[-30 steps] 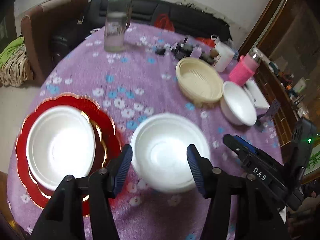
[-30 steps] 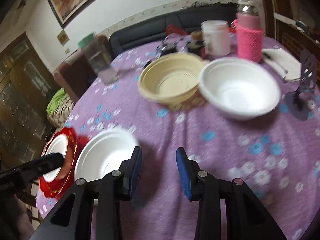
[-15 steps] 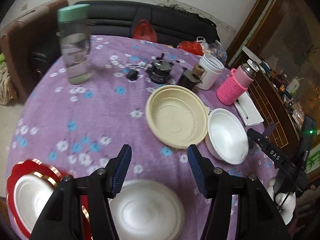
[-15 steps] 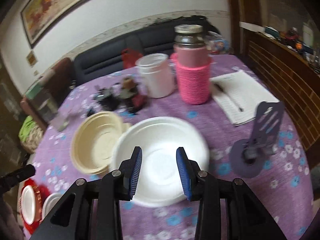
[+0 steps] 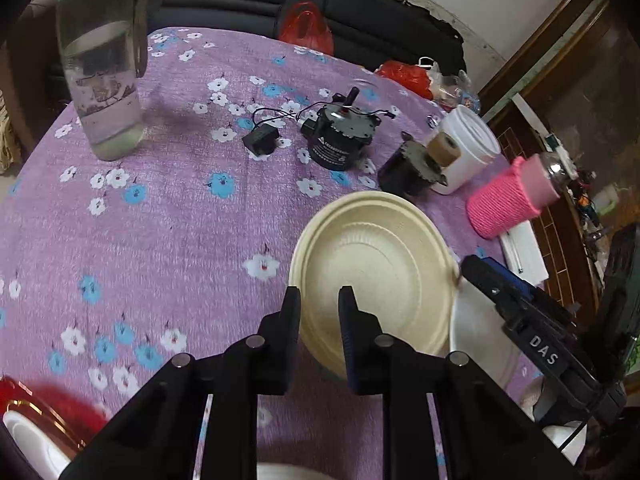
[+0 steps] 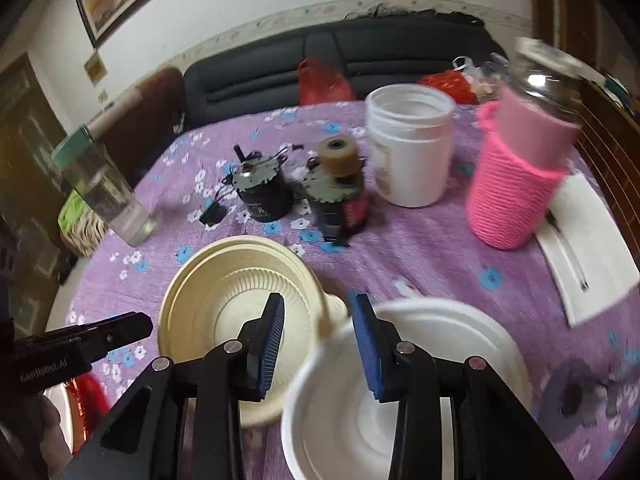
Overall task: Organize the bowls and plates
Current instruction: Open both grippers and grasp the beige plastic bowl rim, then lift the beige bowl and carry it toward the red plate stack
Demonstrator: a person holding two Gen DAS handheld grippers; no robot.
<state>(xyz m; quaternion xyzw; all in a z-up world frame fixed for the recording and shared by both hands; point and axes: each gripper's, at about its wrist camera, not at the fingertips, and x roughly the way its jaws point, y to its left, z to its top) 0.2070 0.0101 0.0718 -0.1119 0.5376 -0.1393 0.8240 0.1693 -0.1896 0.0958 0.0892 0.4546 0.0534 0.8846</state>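
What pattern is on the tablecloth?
The tablecloth is purple with small white and blue flowers, clearest in the left wrist view.

On your table (image 5: 168, 240), the ribbed bowl (image 5: 372, 268) sits beside the smooth bowl (image 6: 404, 396), rims close. Behind them you have two motors (image 6: 262, 192), then the tub (image 6: 410, 148) and sleeved bottle (image 6: 516, 184) to their right. The water bottle (image 5: 102, 76) stands far left; the notepad (image 6: 588, 240) lies far right.

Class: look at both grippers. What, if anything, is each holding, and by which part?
Nothing is firmly held yet. The jaws of the left gripper are closing over the near rim of the cream bowl; the right gripper hangs open above the white bowl.
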